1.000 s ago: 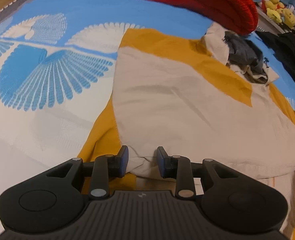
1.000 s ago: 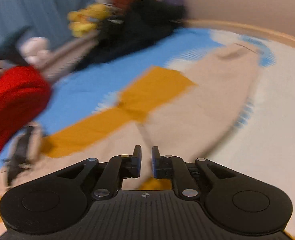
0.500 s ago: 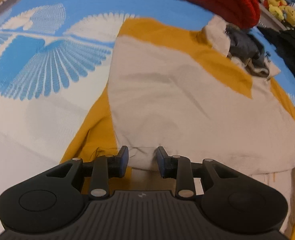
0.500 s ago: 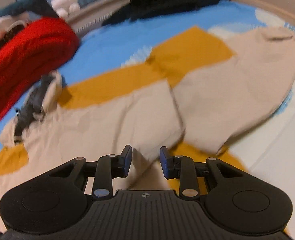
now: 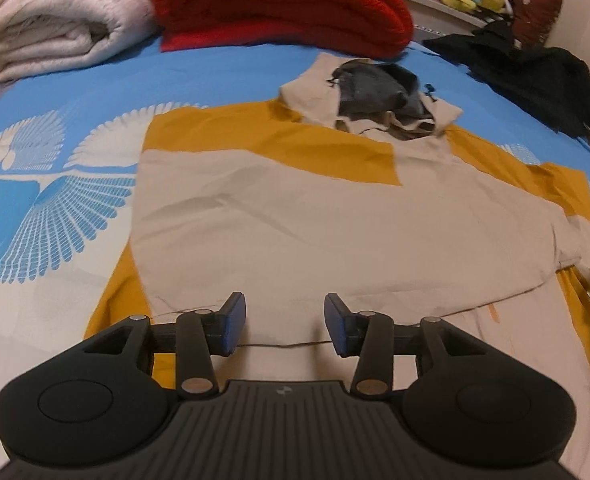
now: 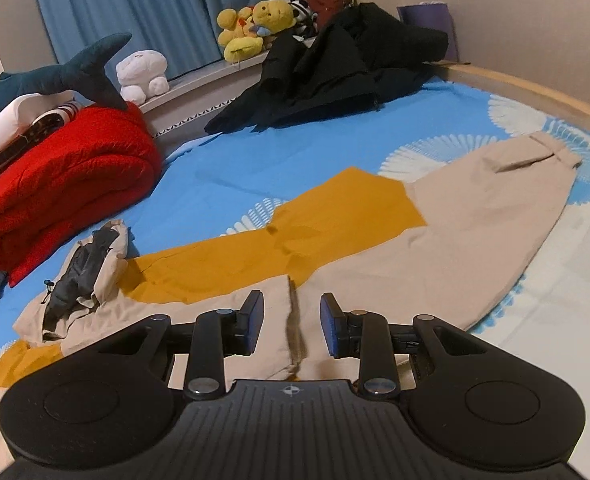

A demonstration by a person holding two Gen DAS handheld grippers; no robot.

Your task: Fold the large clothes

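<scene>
A large beige and mustard-yellow hooded jacket (image 5: 295,224) lies flat on the bed, one side folded over its body, its grey-lined hood (image 5: 379,96) at the far end. My left gripper (image 5: 283,324) is open and empty, just above the jacket's near hem. In the right wrist view the jacket (image 6: 231,264) shows with one beige sleeve (image 6: 475,232) stretched out to the right. My right gripper (image 6: 291,320) is open and empty over the edge of the folded panel.
The bed has a blue and white patterned sheet (image 5: 47,200). A folded red blanket (image 5: 279,4) and a white blanket (image 5: 55,28) lie at the far end. A pile of black clothes (image 6: 335,72) lies far right. Plush toys (image 6: 255,28) line the ledge.
Both grippers have opened wider and let go of the jacket. The left one has drawn back and now shows the whole folded body. The right one has steadied over the folded panel edge.
</scene>
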